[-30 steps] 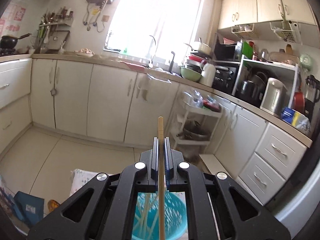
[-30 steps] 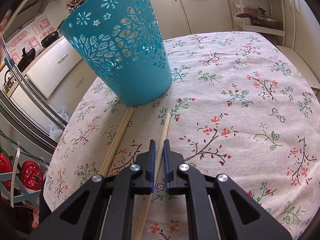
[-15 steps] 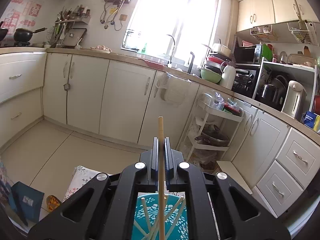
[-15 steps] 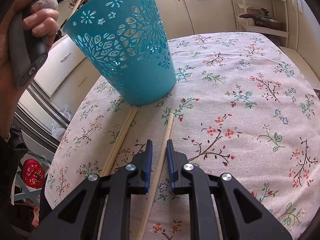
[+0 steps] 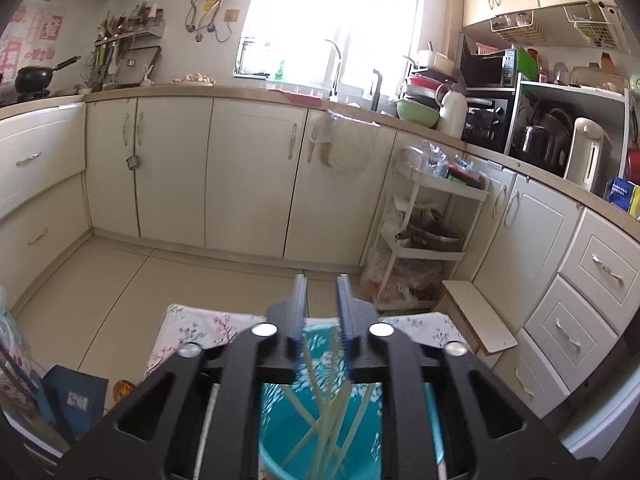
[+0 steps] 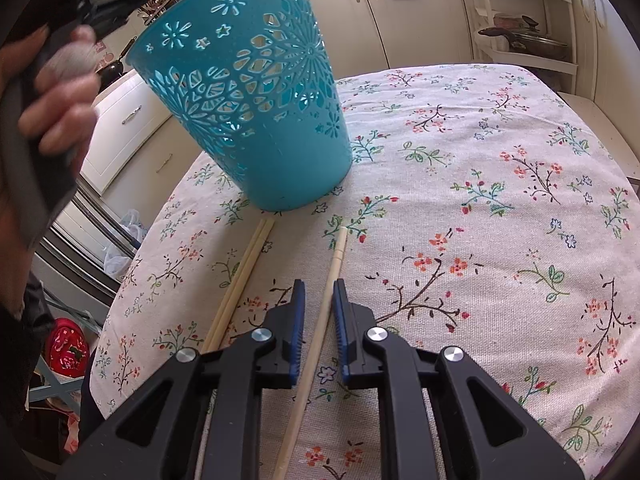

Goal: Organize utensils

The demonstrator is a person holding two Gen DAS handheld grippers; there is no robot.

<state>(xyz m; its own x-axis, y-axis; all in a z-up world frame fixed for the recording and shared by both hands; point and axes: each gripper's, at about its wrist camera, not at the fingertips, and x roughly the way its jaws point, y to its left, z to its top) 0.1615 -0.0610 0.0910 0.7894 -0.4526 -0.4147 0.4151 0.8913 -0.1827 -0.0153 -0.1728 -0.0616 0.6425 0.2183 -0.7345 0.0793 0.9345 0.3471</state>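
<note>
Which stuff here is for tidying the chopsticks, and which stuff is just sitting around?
For the job: teal basket, single chopstick between the right gripper fingers, chopstick pair on the tablecloth, opening left gripper above the basket.

Just around: kettle, green bowl, white cart.

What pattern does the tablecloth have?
Small flowers and branches on a pale tablecloth, best seen from the right wrist.

Cream kitchen cabinets (image 5: 248, 172), tiled floor (image 5: 168, 280), bright, washed-out window (image 5: 336, 16), perhaps daylight.
</note>
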